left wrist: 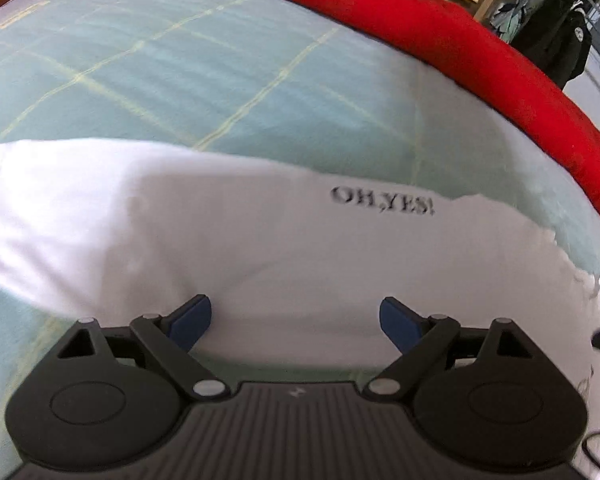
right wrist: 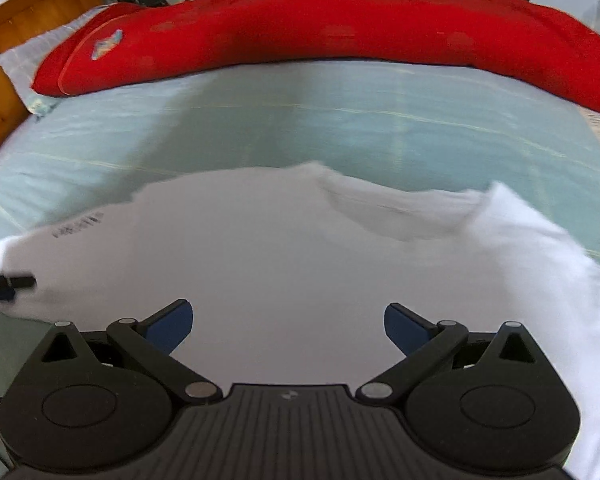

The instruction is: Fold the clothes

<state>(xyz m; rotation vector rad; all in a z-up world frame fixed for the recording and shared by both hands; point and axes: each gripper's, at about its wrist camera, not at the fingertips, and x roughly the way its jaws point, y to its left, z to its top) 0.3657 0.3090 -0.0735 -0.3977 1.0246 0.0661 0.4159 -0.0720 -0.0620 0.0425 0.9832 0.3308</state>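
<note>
White T-shirt (left wrist: 260, 248) printed "OH,YES!" (left wrist: 382, 201), spread on the pale green checked bedsheet (left wrist: 148, 80); its long axis runs crosswise to both claws. It lies directly ahead of and beneath the left gripper (left wrist: 296, 322) and the right gripper (right wrist: 288, 326), neither clearly nearer. Each gripper's jaws stand wide apart, holding nothing. Neckline (right wrist: 400, 216) ahead-right of the right claw; red quilt (right wrist: 340, 24) beyond. Fold stage undeterminable: flat cloth, some blur.

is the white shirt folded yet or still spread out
Spread out. The white shirt lies flat across the bed sheet, its neckline and printed front showing, one sleeve out to the side. Both hand-held grippers are open above it.
</note>
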